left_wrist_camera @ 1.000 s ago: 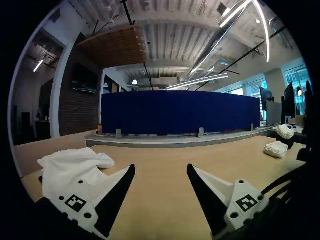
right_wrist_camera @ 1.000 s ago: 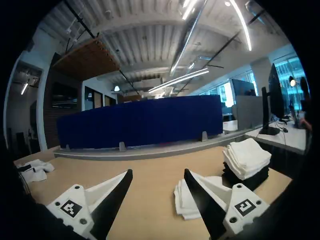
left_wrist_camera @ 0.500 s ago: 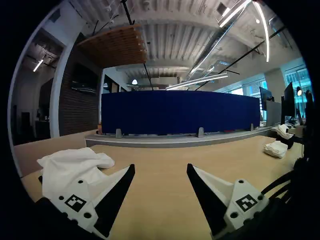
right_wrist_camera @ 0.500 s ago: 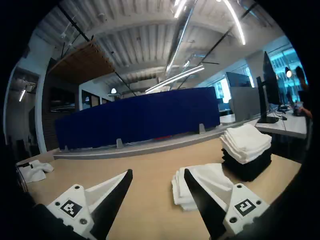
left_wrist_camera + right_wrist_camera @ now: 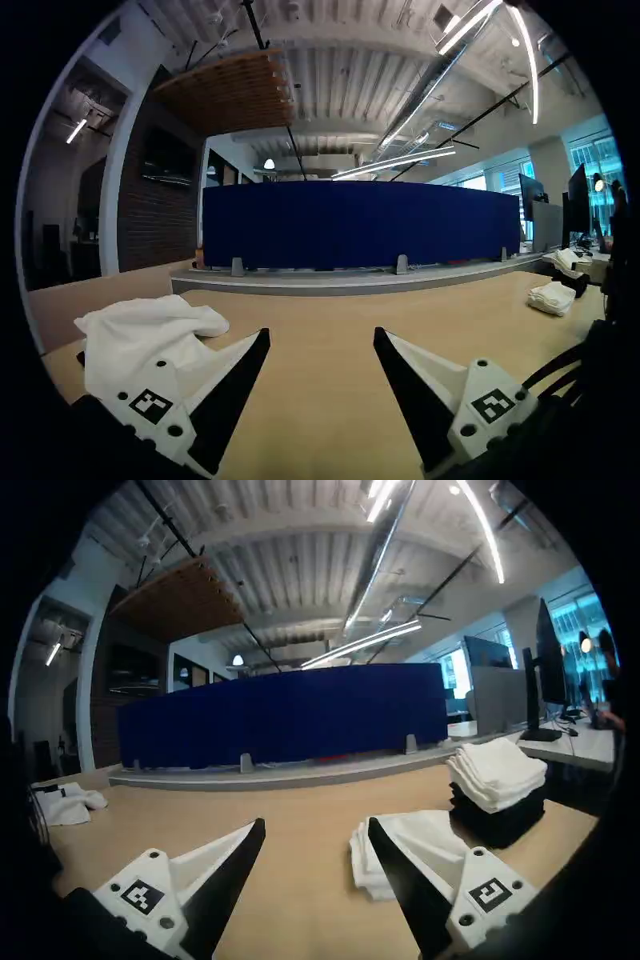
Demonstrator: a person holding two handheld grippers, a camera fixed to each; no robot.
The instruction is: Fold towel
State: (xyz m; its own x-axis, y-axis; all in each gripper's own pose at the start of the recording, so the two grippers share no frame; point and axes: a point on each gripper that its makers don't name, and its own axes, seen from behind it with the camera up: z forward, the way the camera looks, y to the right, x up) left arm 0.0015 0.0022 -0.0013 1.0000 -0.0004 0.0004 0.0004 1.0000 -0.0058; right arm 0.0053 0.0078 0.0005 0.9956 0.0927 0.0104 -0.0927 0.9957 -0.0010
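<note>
The left gripper [image 5: 320, 331] and right gripper [image 5: 315, 821] gape wide, empty. A crumpled towel [image 5: 144, 332] lies by the table [image 5: 336, 308]'s left edge; a folded towel [image 5: 420, 840] and stack [image 5: 498, 772] sit right, open tabletop between.

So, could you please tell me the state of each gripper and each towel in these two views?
left gripper: open, holding nothing.
right gripper: open, holding nothing.
crumpled towel: white, unfolded, lying in a loose heap.
folded towel: white, folded, lying flat.
towel stack: folded, piled neatly, white ones on black ones.
</note>
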